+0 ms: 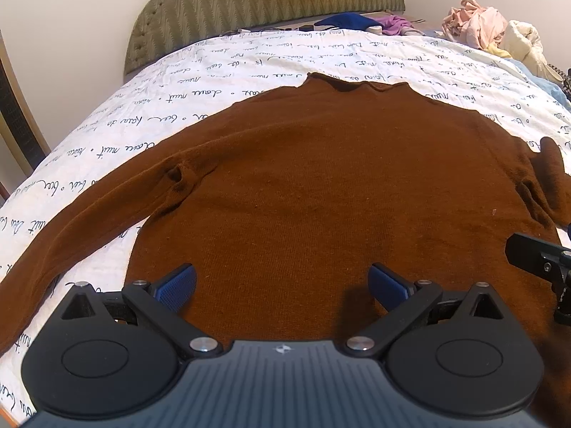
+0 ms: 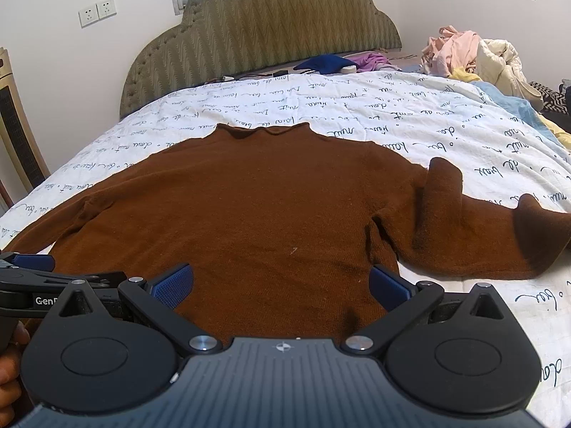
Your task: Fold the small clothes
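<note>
Hovering wide: left tool (image 1: 282, 285) | right tool (image 2: 282, 285) | sweater (image 1: 321, 185) flat beneath both

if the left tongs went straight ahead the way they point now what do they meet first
Most likely the brown sweater: the open left tongs aim along its body toward the collar. Height above the cloth is unclear.

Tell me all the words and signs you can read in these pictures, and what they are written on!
"GenF", cut off at the edge: white letters on the left claw body, in the right wrist view.
"nuit": one word I can make out in the dark handwriting printed all over the white bedsheet; the rest is too loopy and upside down to read.
A small round cross sign, no letters: on the right claw body.
The brown sweater has no words.
</note>
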Demonstrator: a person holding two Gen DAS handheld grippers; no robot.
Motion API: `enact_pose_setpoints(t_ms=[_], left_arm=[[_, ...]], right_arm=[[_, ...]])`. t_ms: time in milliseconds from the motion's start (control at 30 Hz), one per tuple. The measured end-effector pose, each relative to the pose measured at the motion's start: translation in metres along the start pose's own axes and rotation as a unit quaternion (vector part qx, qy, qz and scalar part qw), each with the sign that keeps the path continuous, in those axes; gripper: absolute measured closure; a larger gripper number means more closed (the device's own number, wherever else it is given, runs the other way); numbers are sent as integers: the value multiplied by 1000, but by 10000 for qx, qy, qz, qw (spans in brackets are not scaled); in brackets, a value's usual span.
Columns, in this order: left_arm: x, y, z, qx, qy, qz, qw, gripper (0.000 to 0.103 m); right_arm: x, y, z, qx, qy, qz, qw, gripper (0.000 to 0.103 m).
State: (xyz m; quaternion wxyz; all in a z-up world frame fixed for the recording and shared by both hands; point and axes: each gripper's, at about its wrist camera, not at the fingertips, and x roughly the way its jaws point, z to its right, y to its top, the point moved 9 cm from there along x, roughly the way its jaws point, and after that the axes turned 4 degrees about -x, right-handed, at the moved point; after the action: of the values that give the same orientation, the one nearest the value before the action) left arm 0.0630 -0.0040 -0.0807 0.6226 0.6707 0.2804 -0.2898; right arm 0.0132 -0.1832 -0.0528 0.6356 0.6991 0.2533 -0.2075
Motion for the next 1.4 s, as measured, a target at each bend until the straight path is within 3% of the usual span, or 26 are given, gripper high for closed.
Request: enact_pose_setpoints(t_ms=[1067, 1400], left_arm=[[3, -1, 1, -35, -3, 2, 10000, 0], [-1, 4, 19, 73, -177, 181, 9997, 0]], right_arm=[[-3, 0, 4, 56, 27, 49, 10000, 0], [-19, 7, 31, 520, 77, 401, 9978, 0]])
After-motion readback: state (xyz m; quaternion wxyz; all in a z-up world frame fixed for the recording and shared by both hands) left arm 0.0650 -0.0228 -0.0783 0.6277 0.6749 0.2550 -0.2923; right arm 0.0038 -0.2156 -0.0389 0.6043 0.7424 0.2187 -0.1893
